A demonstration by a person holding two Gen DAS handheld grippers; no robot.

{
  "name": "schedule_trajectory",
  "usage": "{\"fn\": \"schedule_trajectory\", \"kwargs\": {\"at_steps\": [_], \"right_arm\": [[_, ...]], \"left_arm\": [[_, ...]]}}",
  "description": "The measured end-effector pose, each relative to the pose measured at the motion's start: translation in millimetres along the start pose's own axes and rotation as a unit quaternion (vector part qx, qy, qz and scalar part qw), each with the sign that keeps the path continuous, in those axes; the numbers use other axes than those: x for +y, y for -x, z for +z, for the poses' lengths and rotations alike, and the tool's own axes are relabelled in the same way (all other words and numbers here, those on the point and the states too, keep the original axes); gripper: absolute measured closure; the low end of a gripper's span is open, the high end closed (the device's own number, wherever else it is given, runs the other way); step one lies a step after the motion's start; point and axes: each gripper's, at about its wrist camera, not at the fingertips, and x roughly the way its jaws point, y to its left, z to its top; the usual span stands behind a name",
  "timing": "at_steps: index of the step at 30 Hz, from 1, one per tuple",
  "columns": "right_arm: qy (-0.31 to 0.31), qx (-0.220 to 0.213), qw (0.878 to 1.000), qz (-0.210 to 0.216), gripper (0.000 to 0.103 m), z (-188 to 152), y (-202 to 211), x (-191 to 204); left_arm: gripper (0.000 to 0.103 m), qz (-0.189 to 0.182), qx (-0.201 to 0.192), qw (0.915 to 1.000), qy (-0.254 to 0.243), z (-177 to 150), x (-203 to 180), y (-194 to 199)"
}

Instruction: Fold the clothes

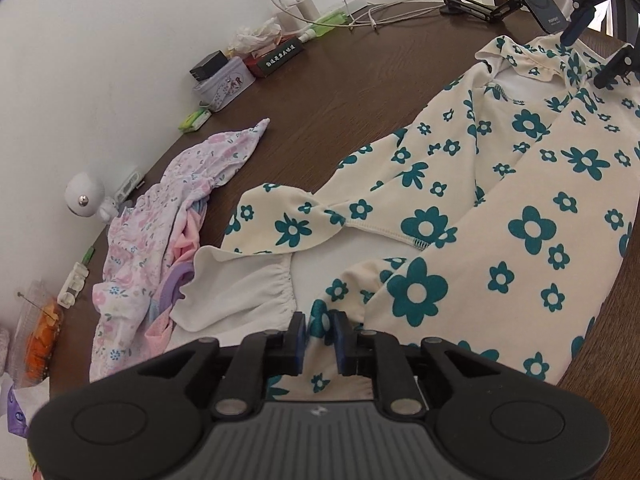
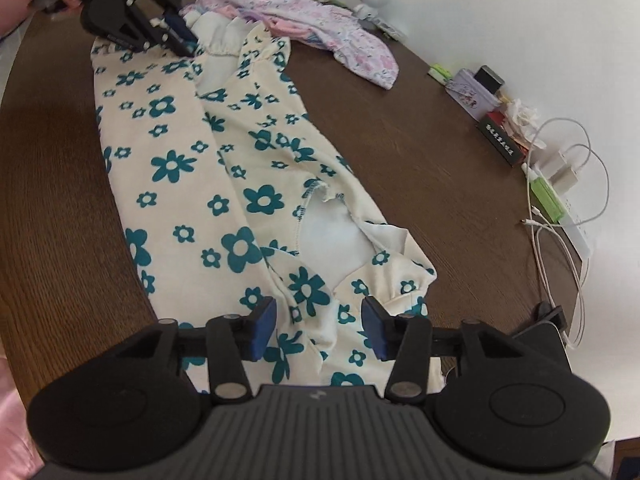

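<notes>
The soft, light flowered garment (image 2: 176, 168) on the desk (image 2: 420, 160) will sag, so pinch its hems; both grippers' jaws, left (image 1: 320, 338) and right (image 2: 319, 328), stand open over cloth.

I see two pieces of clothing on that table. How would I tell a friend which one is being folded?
Start at the brown wooden table. Stretched long across its middle lies the cream garment with teal flowers, with a gripper at each end. The pink floral clothing beside it, nearer the wall, is crumpled in a heap, with much finer, paler print; the cream one is smoothed out and its flowers are big and dark.
</notes>
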Motion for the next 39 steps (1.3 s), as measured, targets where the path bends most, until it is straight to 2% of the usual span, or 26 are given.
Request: {"fn": "schedule_trajectory", "kwargs": {"at_steps": [1,4,6,9,12,14,15,16,18,21,29,35,39], "right_arm": [[-0.030,-0.014,0.999,0.003,0.055,-4.4,9.2,-6.0],[-0.094,-0.051,0.994,0.013,0.054,-19.1,36.1,-13.8],[-0.109,-0.066,0.992,0.016,0.054,-31.2,47.4,-8.1],[-0.114,-0.062,0.992,0.002,0.055,-51.8,47.9,4.2],[-0.141,-0.059,0.988,-0.001,0.061,-71.1,37.0,9.4],[-0.168,-0.073,0.983,0.007,0.071,-80.0,33.2,5.5],[-0.183,-0.076,0.980,0.009,0.076,-83.7,30.4,2.0],[-0.197,-0.073,0.978,0.012,0.084,-86.5,26.8,-1.8],[-0.218,-0.068,0.973,0.016,0.085,-91.6,20.2,-7.5],[-0.239,-0.063,0.969,0.025,0.085,-97.4,13.7,-10.3],[-0.242,-0.059,0.968,0.012,0.082,-98.9,10.7,-5.9],[-0.248,-0.059,0.967,0.008,0.082,-99.1,10.7,-5.0],[-0.243,-0.052,0.969,-0.002,0.078,-97.1,10.8,-2.8]], "left_arm": [[0.073,0.002,-0.001,0.9999,0.013,-0.8,2.8,0.9],[0.028,0.017,-0.012,0.9981,0.058,-3.3,13.1,10.5],[0.022,0.012,-0.034,0.9965,0.076,-6.8,16.1,24.1],[0.021,0.000,-0.075,0.9933,0.087,-12.7,11.9,52.8],[0.023,-0.006,-0.100,0.9906,0.093,-19.2,-0.6,73.3],[0.045,0.002,-0.097,0.9903,0.099,-23.1,-10.2,78.0],[0.065,0.004,-0.089,0.9907,0.103,-24.8,-13.7,77.3],[0.076,-0.003,-0.082,0.9909,0.107,-28.2,-15.7,75.2],[0.080,-0.021,-0.070,0.9906,0.116,-34.9,-17.8,69.9],[0.081,-0.021,-0.053,0.9908,0.123,-44.3,-21.2,60.9],[0.080,-0.013,-0.030,0.9889,0.145,-60.5,-14.1,40.2],[0.076,-0.017,-0.044,0.9852,0.165,-69.5,-9.0,38.7],[0.053,-0.011,-0.046,0.9824,0.181,-79.4,-1.5,41.5]]}}
